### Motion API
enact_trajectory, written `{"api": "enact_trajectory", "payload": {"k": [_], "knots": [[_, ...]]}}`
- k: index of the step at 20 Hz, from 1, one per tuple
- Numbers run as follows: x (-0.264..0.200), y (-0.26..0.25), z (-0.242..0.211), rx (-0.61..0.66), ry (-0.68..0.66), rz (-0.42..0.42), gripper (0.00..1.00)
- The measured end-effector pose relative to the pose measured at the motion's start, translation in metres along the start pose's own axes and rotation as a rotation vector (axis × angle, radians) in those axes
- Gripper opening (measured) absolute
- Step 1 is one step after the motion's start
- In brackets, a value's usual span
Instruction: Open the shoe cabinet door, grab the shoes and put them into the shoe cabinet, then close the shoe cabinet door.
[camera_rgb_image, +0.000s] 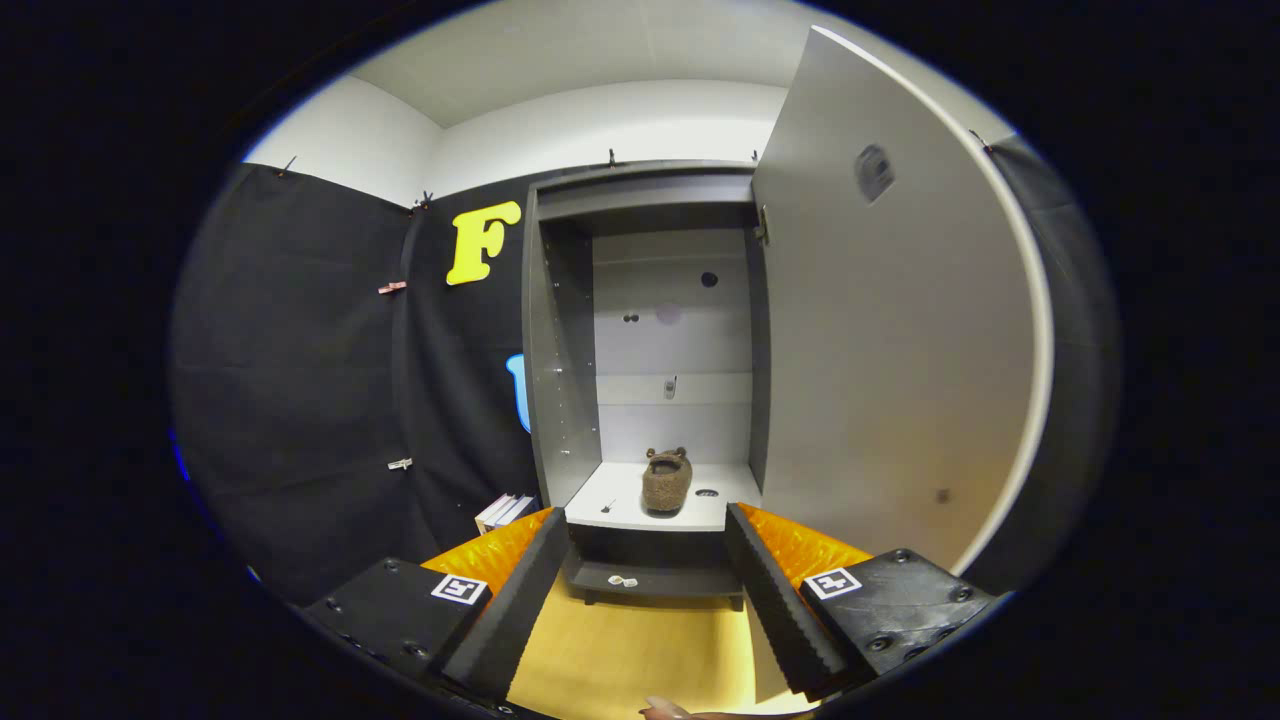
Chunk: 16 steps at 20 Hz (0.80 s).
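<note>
Shoe cabinet (560, 380) stands ahead of the gripper (645, 580) against the black cloth wall (300, 380), its door (890, 350) swung wide open to the right. Inside, a brown fuzzy shoe (667, 480) sits on the white shelf (620, 505), toward the middle, with its opening facing the back panel. Nothing else of any size shares that shelf. Below it runs a lower dark ledge (650, 580) bearing a small pale object too small to identify. The fingers (500, 610) are spread apart, holding nothing, with wooden floor (620, 650) showing between them. A few books (505, 510) lean just left of the cabinet's base.
</note>
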<state>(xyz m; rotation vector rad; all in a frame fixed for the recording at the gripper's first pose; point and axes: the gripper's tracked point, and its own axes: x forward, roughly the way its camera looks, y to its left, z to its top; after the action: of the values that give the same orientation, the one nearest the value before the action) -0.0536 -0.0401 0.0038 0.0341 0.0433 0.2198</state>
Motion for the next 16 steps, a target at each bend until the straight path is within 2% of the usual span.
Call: {"api": "enact_trajectory", "payload": {"k": [7, 12, 16], "knots": [[-0.071, -0.047, 0.000, -0.008, -0.008, 0.009, 0.99], [-0.097, -0.114, -0.001, 0.020, 0.009, -0.103, 0.99], [-0.101, -0.158, -0.005, 0.001, 0.006, -0.190, 0.98]]}}
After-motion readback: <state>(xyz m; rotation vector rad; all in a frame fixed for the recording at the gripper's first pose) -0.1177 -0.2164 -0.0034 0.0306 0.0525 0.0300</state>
